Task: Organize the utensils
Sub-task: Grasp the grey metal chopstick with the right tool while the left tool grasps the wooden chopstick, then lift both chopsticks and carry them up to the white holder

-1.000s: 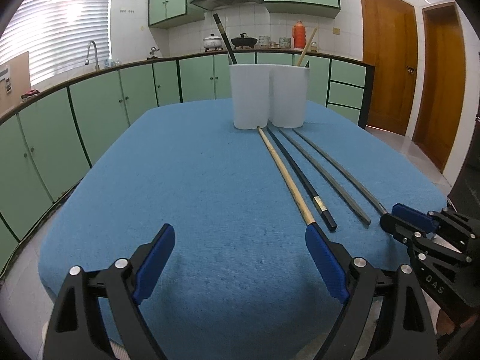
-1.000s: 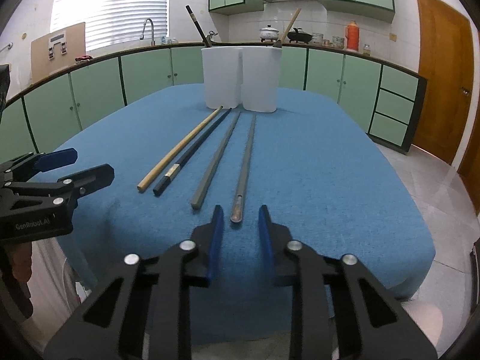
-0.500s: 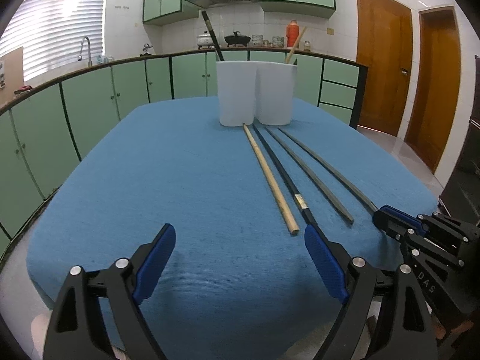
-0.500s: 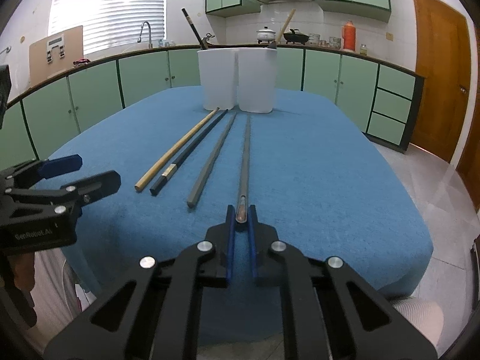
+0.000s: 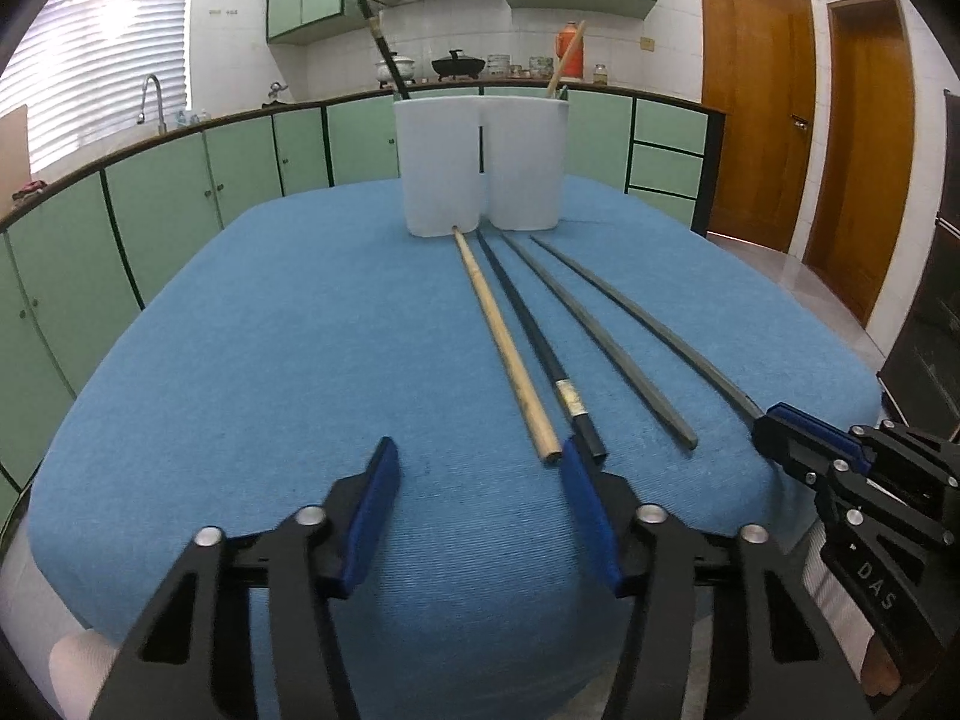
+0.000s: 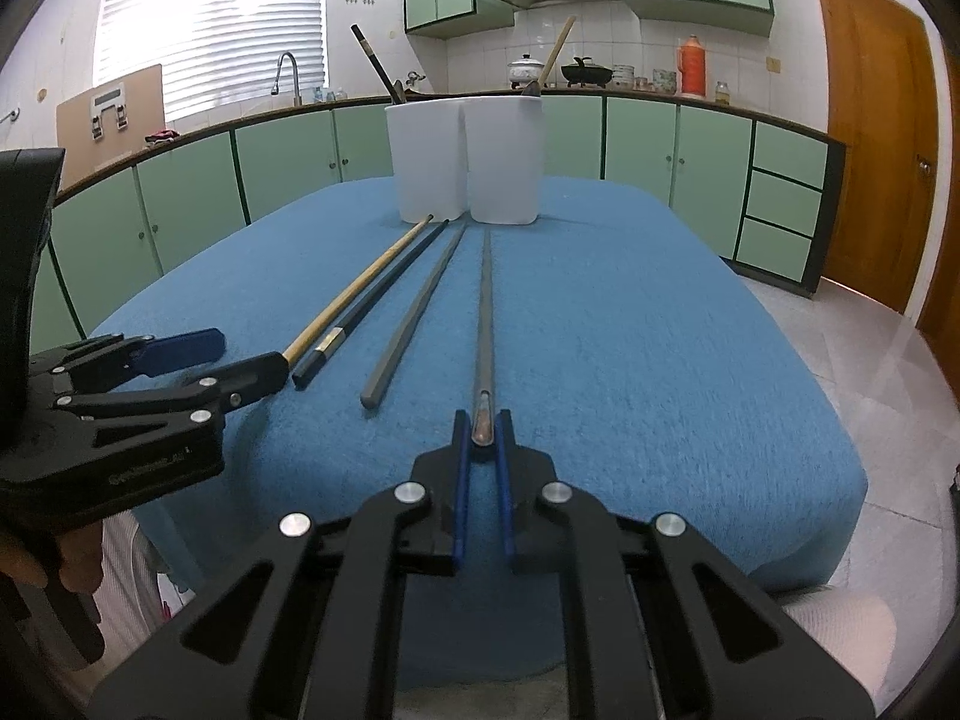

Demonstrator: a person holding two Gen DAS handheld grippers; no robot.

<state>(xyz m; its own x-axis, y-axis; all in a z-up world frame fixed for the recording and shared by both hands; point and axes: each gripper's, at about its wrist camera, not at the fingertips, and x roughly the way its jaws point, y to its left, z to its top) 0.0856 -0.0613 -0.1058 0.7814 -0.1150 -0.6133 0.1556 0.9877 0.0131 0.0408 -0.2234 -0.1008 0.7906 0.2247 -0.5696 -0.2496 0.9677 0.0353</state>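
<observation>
Four long chopsticks lie side by side on the blue tablecloth (image 5: 240,360): a wooden one (image 5: 504,342), a black one (image 5: 534,348), a grey one (image 5: 600,342) and a dark grey one (image 5: 648,324). My right gripper (image 6: 483,429) is shut on the near end of the dark grey chopstick (image 6: 485,312); it also shows as the right gripper (image 5: 768,423) in the left wrist view. The jaws of my left gripper (image 5: 477,468) are closing; the wooden chopstick's near tip sits just inside the right pad, and no pad presses on it. A white two-compartment holder (image 5: 480,168) stands at the far end.
The holder (image 6: 465,162) has a black chopstick (image 6: 375,63) in its left cup and a wooden one (image 6: 555,51) in its right. Both grippers hang at the table's near edge. Green cabinets ring the room and wooden doors stand at the right.
My right gripper closed on the dark grey chopstick's near end. My left gripper slid toward the wooden chopstick's tip and its jaws narrowed.
</observation>
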